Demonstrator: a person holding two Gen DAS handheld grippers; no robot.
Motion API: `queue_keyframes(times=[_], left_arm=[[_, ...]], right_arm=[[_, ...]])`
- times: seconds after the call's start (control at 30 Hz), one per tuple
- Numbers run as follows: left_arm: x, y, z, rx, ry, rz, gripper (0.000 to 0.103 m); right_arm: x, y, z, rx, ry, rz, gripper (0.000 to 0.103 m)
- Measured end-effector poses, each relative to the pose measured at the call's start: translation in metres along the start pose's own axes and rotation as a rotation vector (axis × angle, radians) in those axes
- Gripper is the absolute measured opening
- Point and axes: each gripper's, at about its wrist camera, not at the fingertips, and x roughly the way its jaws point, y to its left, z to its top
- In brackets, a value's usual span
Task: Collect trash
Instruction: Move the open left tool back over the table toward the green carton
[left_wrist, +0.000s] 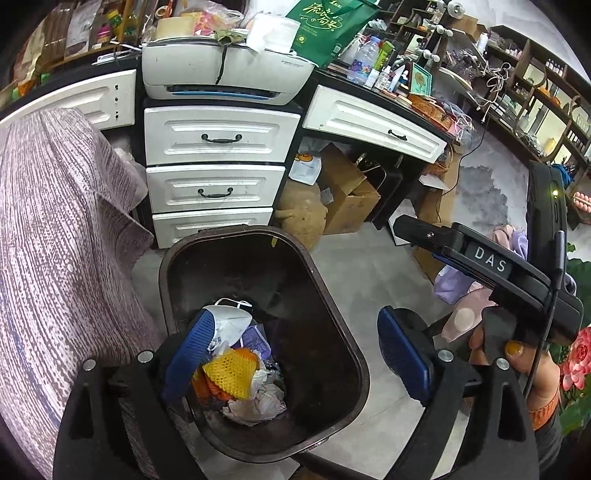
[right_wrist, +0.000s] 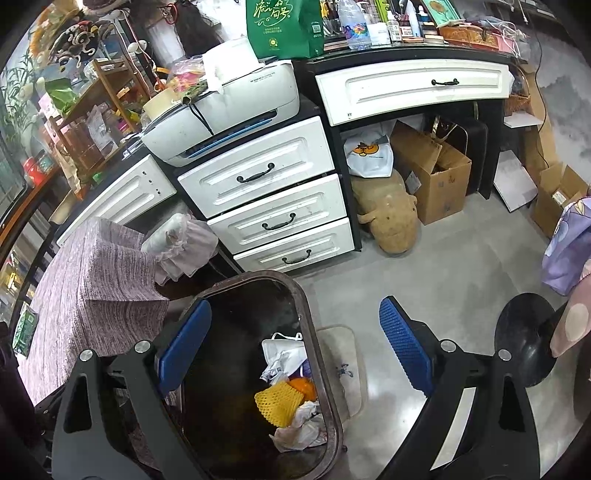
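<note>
While both claws hang wide open and empty, the left claw (left_wrist: 295, 354) hovers right over the dark bin (left_wrist: 332, 295). Trash sits at the bottom: yellow foam net (left_wrist: 231, 373), crumpled paper (left_wrist: 258, 402), white mask (left_wrist: 231, 321). Right claw (right_wrist: 295, 347) sits over the bin's rim.

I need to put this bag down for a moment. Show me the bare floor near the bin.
Bare grey floor lies right of the trash bin, in front of the drawers. Under the desk is crowded: cardboard box, plush toy. A small mat sits against the bin; left is the cloth-covered stool.
</note>
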Motion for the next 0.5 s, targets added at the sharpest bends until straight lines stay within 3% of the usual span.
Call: queue_keyframes(times=[0.5], left_arm=[[-0.028, -0.010, 0.003, 0.039, -0.046, -0.022, 0.089]], right_arm=[[-0.010, 0.004, 0.005, -0.022, -0.040, 0.026, 0.092]])
